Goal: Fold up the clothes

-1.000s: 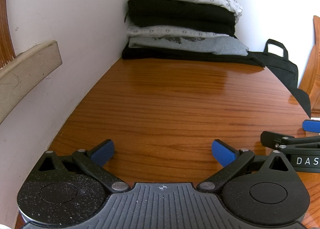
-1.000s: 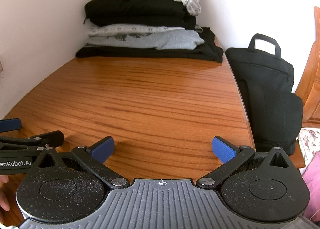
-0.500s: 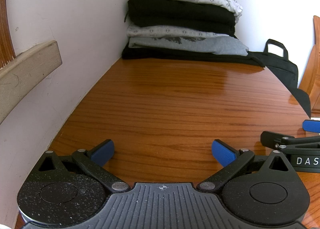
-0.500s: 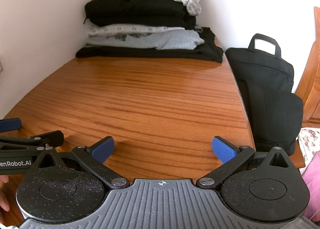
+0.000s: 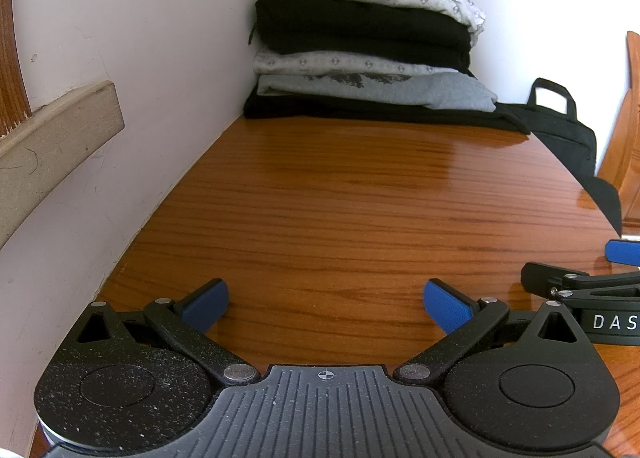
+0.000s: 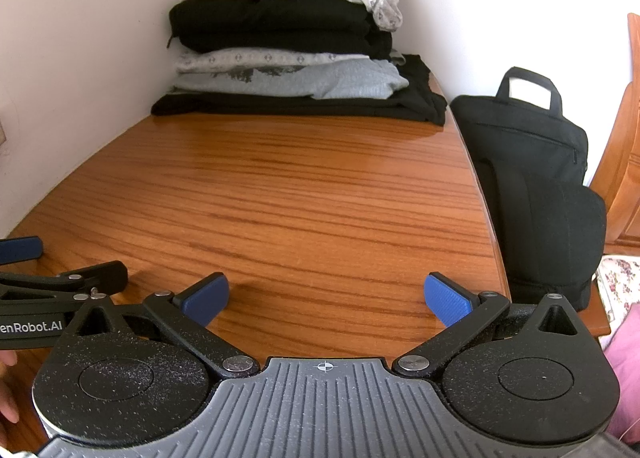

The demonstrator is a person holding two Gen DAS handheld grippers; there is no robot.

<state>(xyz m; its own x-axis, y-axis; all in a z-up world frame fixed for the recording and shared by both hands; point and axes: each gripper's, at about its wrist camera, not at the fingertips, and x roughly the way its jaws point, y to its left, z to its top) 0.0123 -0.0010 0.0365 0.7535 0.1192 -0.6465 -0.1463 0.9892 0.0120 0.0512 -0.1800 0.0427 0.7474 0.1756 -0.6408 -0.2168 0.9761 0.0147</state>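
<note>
My left tongs [image 5: 326,308], black linkage arms tipped with blue rubber pads, sit low over the near end of a glossy orange-brown wooden table [image 5: 360,209], close to its left edge where it meets a white wall [image 5: 152,57]. Their two pads stand wide apart with nothing between them, only bare wood. My right tongs [image 6: 326,302], the same make, rest beside them toward the table's right edge, also spread wide and holding nothing. Each camera catches the other tool at its side, so the two are close together, side by side.

Beyond the tongs the tabletop is bare all the way to its far end. There, pushed into the far left corner against the wall, sits a stack of folded clothes [image 6: 288,45]: a black garment spread flat at the bottom, a plain grey one, a pale grey patterned one, a thick black one, and another pale patterned piece on top. Off the right edge of the table stands a black fabric bag with a carry handle [image 6: 528,177]. At the lower right of the right view I see a strip of pink cloth [image 6: 624,362] and some floral fabric [image 6: 618,282]; I cannot tell whether either is a garment waiting to be folded.

I judge I am between garments: the stack looks finished and no unfolded piece lies on the table. The next move calls for bringing a fresh garment onto the bare wood and spreading it flat before pinching its edges.
</note>
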